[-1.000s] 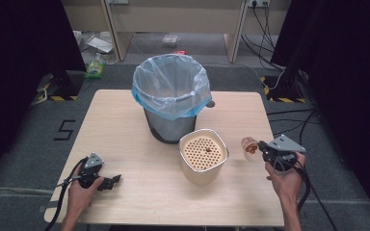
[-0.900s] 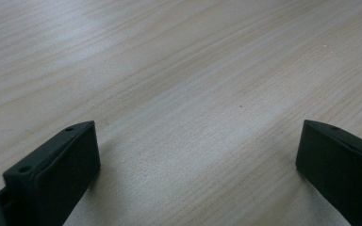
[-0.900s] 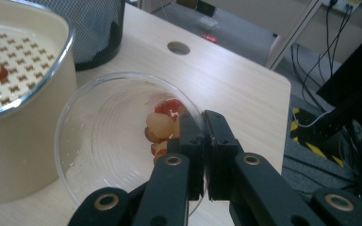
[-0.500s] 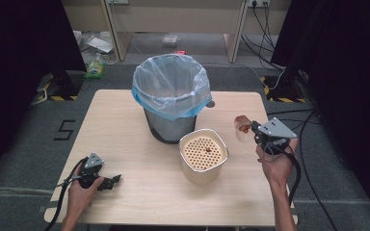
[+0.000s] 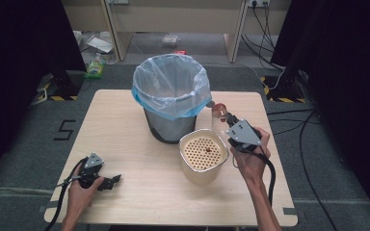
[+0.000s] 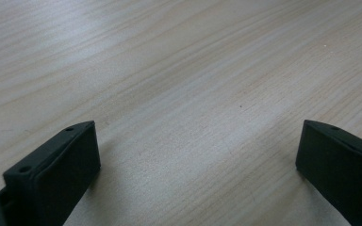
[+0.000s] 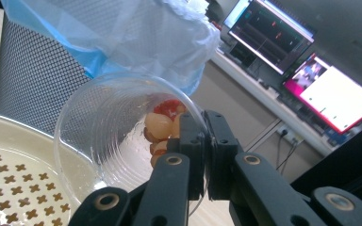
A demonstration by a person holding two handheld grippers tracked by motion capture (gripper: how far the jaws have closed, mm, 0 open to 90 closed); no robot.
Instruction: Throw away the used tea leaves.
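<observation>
Pale wood grain runs across the table (image 5: 125,125), where a person seated at the 6 o'clock edge works a hand-held gripper in each hand. At centre, toward 12 o'clock, stands a mesh waste bin (image 5: 169,96) lined with a light blue plastic bag (image 5: 171,84). Just in front of the bin, toward 5 o'clock from it, sits a cream container (image 5: 203,155) topped by a perforated lid (image 7: 9,183) with cross-shaped holes.

At 3 o'clock from the bin, the right gripper (image 5: 227,120) is clenched on the rim of a clear plastic cup (image 7: 122,132), its jaws pinched together over the cup wall. The cup is tilted on its side, raised off the table between the bin and the cream container's far right corner, mouth turned toward the right gripper view's camera. Inside lie pale and red pieces of food (image 7: 162,123), too small to identify.

At 7 o'clock, near the table's front left corner, the left gripper (image 6: 195,155) rests low over bare wood, jaws spread wide apart and holding nothing. Beyond the cup, lit monitors (image 7: 306,70) glow on a desk.
</observation>
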